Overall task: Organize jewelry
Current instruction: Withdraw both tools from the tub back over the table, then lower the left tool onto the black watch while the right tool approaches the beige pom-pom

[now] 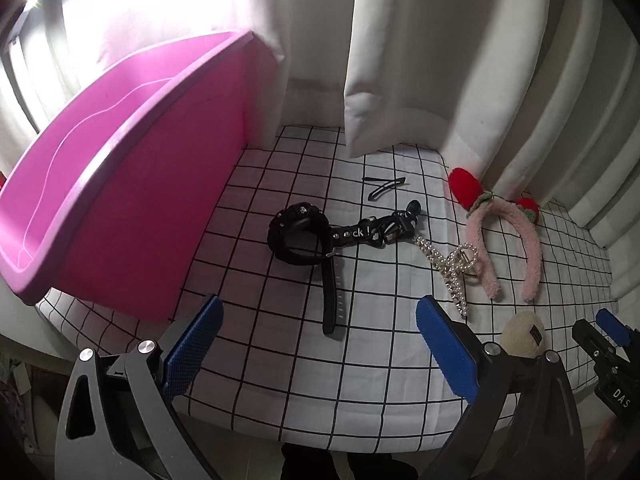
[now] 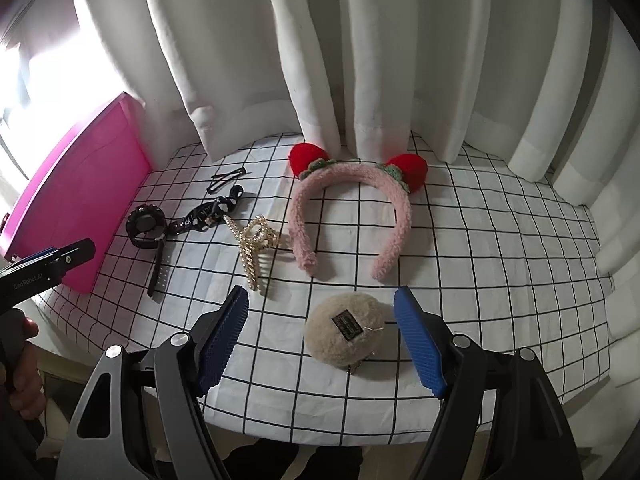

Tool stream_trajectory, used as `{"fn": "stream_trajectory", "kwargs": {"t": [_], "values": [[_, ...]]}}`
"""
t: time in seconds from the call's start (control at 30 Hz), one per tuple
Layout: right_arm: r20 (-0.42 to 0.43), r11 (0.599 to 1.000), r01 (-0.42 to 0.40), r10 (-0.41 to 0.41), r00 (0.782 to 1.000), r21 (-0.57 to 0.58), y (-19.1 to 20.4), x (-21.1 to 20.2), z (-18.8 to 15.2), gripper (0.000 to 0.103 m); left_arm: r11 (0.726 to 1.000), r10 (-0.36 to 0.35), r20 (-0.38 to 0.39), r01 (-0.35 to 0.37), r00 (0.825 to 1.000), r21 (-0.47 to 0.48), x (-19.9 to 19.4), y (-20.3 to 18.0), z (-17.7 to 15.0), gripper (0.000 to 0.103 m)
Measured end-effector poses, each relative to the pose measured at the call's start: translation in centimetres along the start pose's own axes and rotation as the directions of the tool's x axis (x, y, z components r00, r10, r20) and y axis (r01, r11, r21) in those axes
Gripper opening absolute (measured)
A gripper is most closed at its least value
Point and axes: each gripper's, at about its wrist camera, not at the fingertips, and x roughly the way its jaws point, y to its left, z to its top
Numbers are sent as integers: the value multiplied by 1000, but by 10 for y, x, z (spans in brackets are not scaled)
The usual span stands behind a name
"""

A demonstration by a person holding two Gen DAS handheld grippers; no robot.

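White curtains back a grid-cloth worktop (image 2: 480, 240). Right claw (image 2: 320, 336), apart, straddles the beige fluffy pom-pom clip (image 2: 344, 330): lower, then close. Left claw (image 1: 320, 344) apart, empty.

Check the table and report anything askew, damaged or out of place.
Nothing looks damaged or spilled. The watch, pearl claw clip, pink headband, fluffy beige clip and black hairpins lie loose on the checked cloth, none yet in the pink bin.
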Motion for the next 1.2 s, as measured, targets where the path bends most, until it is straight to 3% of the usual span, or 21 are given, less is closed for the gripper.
{"fn": "stream_trajectory", "kwargs": {"t": [0.53,0.83,1.2], "values": [[-122,997,-20,29,992,72,-22,59,-31,72,993,81,-91,-88,992,-75,65,22,-9,95],[-135,995,-5,18,991,95,-28,72,-36,72,995,89,-105,-94,991,-45,102,14,-3,95],[-141,995,6,8,990,97,-26,81,-38,72,987,103,-87,-113,991,-116,124,25,19,95]]}}
